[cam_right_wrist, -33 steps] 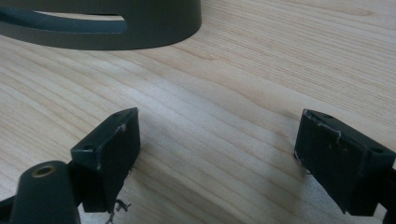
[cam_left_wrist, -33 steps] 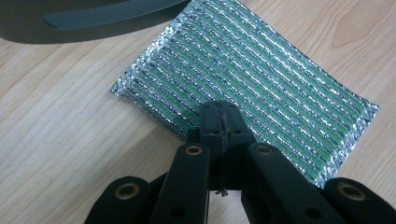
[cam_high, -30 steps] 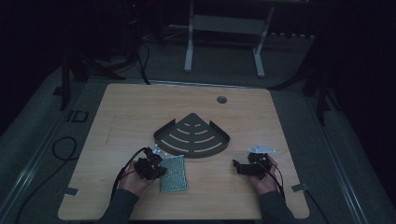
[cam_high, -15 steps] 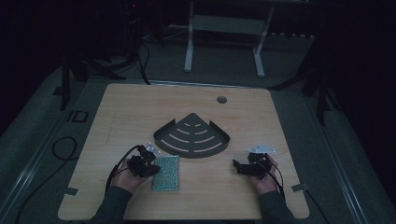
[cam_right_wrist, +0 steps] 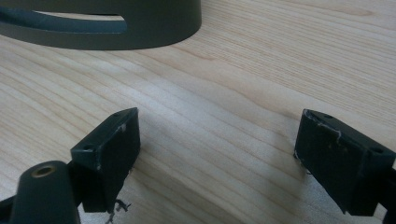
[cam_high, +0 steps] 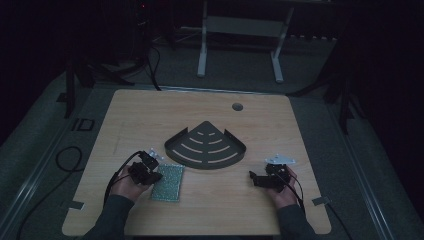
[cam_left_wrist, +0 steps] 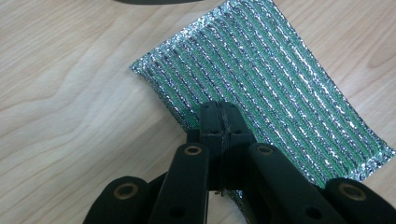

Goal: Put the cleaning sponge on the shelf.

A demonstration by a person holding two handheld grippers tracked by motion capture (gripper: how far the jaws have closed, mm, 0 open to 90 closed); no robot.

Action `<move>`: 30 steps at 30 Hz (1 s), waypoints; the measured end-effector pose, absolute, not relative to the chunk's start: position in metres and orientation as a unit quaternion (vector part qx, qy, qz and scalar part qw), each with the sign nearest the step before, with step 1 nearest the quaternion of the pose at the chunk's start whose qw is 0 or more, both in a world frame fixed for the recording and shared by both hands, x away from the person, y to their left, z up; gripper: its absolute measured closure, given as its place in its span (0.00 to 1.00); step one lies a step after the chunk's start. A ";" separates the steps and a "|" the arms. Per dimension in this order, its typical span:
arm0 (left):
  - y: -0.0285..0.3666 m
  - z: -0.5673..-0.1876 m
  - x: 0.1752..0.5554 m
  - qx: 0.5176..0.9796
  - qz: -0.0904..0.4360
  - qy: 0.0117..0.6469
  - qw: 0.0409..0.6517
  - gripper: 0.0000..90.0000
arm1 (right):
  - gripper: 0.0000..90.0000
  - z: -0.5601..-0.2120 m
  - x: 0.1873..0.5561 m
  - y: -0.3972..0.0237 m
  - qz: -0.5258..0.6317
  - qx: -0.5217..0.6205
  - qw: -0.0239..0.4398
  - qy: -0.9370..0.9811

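I have the left gripper (cam_high: 146, 171) down near the front-left part of the worktop (cam_high: 150, 115), its jaws clenched on the edge of the green scouring pad (cam_high: 168, 182). In the left gripper view the two black jaws meet tight on the pad's (cam_left_wrist: 275, 88) near edge, and the pad lies flat on the wood, its silver and green stripes running away from the jaws. Seen from the high view, the pad sits just right of my left hand (cam_high: 125, 185), close to the front edge and just in front of the dark fan-shaped rack (cam_high: 206, 147), which stands about mid-worktop; I cannot tell if pad and rack touch.

The right gripper (cam_high: 265, 179) rests near the front-right corner, well apart from the pad, with my right hand (cam_high: 284, 192) behind it. Its jaws are spread wide and released in the right gripper view (cam_right_wrist: 219, 154), with bare wood between them and the rack's curved wall (cam_right_wrist: 140, 28) beyond them. A small round hole (cam_high: 237, 107) sits toward the far edge.
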State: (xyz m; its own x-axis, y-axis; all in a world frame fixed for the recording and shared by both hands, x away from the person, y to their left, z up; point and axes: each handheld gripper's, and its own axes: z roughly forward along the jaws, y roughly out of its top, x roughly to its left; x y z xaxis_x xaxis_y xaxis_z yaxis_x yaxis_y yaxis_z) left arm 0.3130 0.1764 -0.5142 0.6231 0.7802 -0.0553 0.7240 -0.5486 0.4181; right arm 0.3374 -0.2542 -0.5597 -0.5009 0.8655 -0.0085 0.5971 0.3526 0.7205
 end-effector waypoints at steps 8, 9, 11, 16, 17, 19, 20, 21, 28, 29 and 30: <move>0.184 -0.514 0.319 0.878 0.066 0.430 0.201 0.99 | 0.15 -0.560 0.337 -0.254 0.338 0.458 0.199 0.798; 0.184 -0.514 0.320 0.878 0.066 0.429 0.199 0.99 | 0.15 -0.560 0.337 -0.254 0.337 0.458 0.199 0.798; 0.185 -0.513 0.323 0.880 0.067 0.427 0.195 0.99 | 0.15 -0.560 0.337 -0.254 0.338 0.459 0.199 0.797; 0.186 -0.512 0.329 0.883 0.066 0.426 0.187 0.98 | 0.15 -0.560 0.337 -0.254 0.338 0.459 0.199 0.798; 0.186 -0.512 0.330 0.884 0.064 0.424 0.186 0.98 | 0.15 -0.560 0.337 -0.254 0.338 0.458 0.199 0.798; 0.186 -0.511 0.331 0.885 0.061 0.423 0.184 0.97 | 0.15 -0.560 0.337 -0.254 0.338 0.459 0.199 0.798; 0.186 -0.510 0.332 0.887 0.059 0.421 0.182 0.97 | 0.15 -0.560 0.337 -0.254 0.338 0.459 0.199 0.798; 0.186 -0.509 0.332 0.887 0.057 0.421 0.181 0.96 | 0.15 -0.560 0.337 -0.254 0.338 0.459 0.199 0.798; 0.188 -0.504 0.337 0.888 0.047 0.424 0.175 0.90 | 0.15 -0.560 0.337 -0.254 0.338 0.459 0.199 0.798; 0.188 -0.503 0.337 0.887 0.045 0.425 0.175 0.90 | 0.15 -0.560 0.337 -0.254 0.338 0.459 0.199 0.798; 0.189 -0.503 0.338 0.887 0.043 0.427 0.174 0.90 | 0.15 -0.560 0.337 -0.254 0.338 0.459 0.199 0.798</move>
State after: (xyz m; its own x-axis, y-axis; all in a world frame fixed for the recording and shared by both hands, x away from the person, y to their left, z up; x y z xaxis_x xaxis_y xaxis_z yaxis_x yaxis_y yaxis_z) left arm 0.3383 0.1891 -0.5028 0.6323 0.7713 -0.0729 0.7416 -0.5754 0.3449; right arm 0.3375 -0.2542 -0.5598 -0.5003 0.8658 -0.0079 0.5970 0.3515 0.7211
